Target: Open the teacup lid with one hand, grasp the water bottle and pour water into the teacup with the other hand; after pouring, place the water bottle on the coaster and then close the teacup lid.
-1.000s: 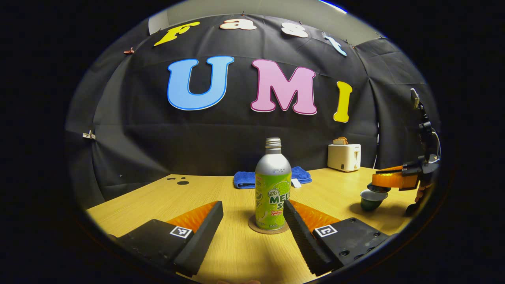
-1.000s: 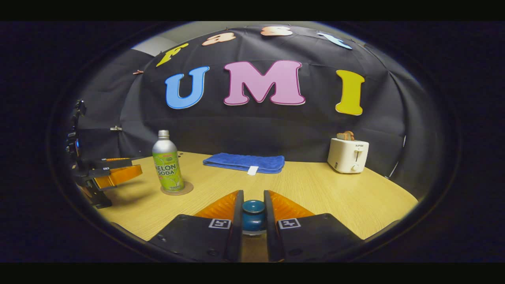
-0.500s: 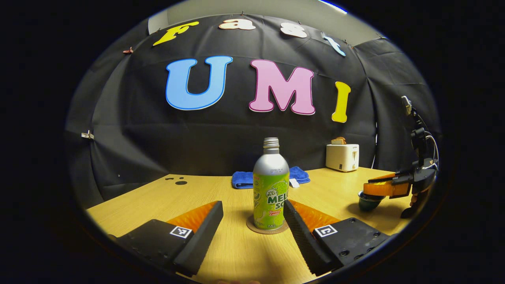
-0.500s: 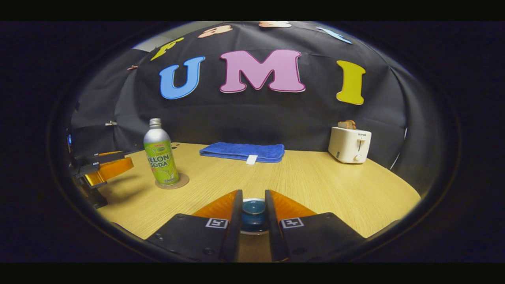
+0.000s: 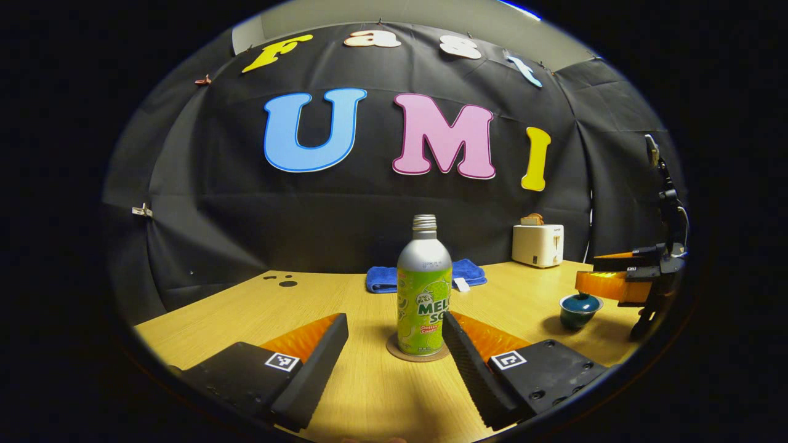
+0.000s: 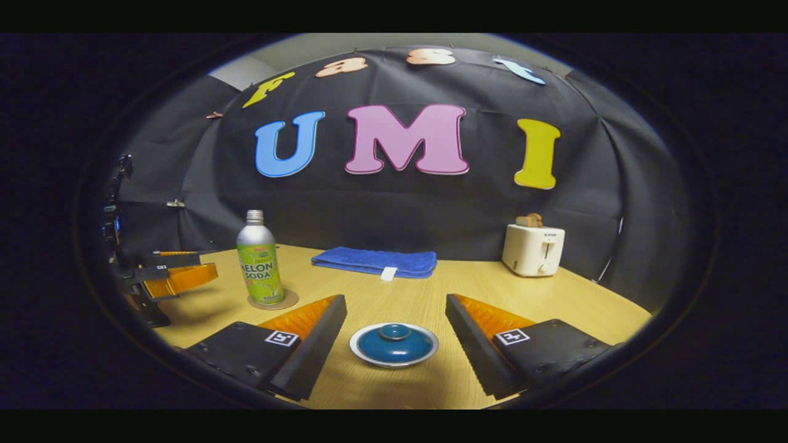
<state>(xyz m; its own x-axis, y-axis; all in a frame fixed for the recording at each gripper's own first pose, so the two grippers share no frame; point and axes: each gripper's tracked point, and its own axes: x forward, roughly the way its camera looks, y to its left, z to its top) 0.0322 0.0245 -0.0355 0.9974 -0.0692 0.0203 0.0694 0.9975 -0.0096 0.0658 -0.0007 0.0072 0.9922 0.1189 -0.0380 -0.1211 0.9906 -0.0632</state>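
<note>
The water bottle (image 5: pixel 424 289) stands upright on its coaster (image 5: pixel 418 355), between the left gripper (image 5: pixel 394 344)'s released fingers — untouched. The lid (image 6: pixel 394 342) sits on the teacup (image 5: pixel 579 309), the right gripper (image 6: pixel 394 335) spread wide around it on the tabletop (image 6: pixel 554 301).

You get dim booth light from above, brightest on the wooden table (image 5: pixel 345 301) at mid-frame in both views. The bottle (image 5: pixel 424 294) casts a soft shadow toward the lower frame. Its silver shoulder carries mild glare. Fisheye bending curves the edges, and detail softens toward each side. Centre focus stays sharp.
</note>
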